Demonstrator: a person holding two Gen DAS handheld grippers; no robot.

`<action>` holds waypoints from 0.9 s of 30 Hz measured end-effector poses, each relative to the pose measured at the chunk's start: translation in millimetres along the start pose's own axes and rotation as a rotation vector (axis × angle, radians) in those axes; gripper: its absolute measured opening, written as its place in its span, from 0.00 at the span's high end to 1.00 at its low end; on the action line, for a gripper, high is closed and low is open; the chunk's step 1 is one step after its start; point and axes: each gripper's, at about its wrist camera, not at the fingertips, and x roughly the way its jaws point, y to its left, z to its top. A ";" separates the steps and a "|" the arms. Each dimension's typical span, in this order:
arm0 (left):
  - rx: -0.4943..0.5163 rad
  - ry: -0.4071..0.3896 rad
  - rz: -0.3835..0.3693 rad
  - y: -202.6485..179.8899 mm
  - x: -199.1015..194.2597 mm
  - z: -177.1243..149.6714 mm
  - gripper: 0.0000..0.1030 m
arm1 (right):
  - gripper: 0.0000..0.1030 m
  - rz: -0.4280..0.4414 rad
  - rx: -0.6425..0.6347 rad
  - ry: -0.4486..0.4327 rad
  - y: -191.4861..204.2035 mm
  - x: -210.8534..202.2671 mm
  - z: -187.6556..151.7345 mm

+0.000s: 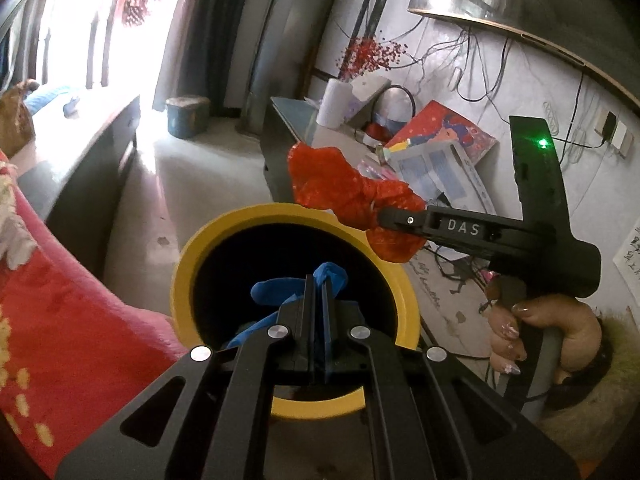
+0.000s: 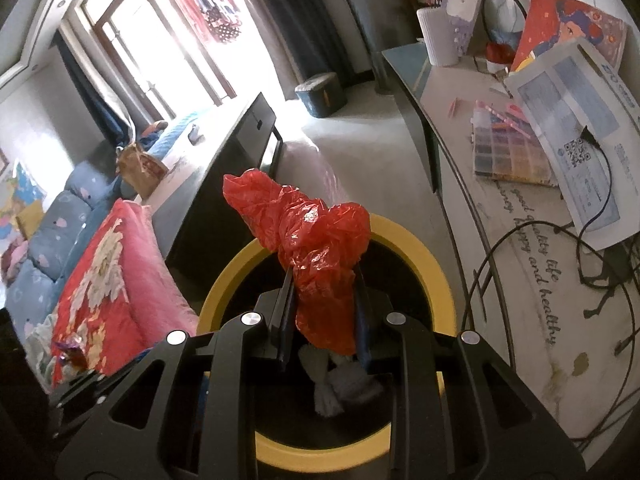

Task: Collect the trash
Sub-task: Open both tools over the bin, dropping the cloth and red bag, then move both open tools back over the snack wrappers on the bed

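Note:
A yellow-rimmed bin (image 1: pixel 188 264) with a dark inside stands on the floor below both grippers. My left gripper (image 1: pixel 318 280) is shut on a crumpled blue glove (image 1: pixel 276 294) and hangs over the bin's mouth. My right gripper (image 2: pixel 324 276) is shut on a crumpled red plastic bag (image 2: pixel 316 232), held above the bin (image 2: pixel 432 264). In the left wrist view the right gripper (image 1: pixel 384 216) comes in from the right with the red bag (image 1: pixel 340 184) at the bin's far rim, and a person's hand (image 1: pixel 536 332) holds its handle. White crumpled trash (image 2: pixel 340 384) lies inside the bin.
A red and pink floral quilt (image 2: pixel 104 276) lies on the left beside the bin. A desk (image 2: pixel 516 248) on the right carries cables, papers, a bead box (image 2: pixel 508 152) and a white vase (image 2: pixel 438 36). A dark cabinet (image 2: pixel 224 160) stands behind, with open floor toward the window.

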 end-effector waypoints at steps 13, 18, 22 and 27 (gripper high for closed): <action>-0.076 -0.017 0.043 27.7 2.2 1.0 0.15 | 0.43 -0.036 0.064 -0.028 -10.2 -2.2 0.1; -0.083 -0.074 0.121 30.8 -26.0 3.0 0.06 | 0.28 -0.035 0.028 -0.065 6.6 -10.7 -1.1; -0.100 -0.114 0.164 38.1 -50.9 3.2 0.06 | 0.22 -0.028 -0.012 -0.093 20.7 -17.6 -1.7; -0.113 -0.168 0.226 46.7 -82.0 1.4 0.06 | 0.18 -0.007 -0.037 -0.121 37.9 -24.8 -3.6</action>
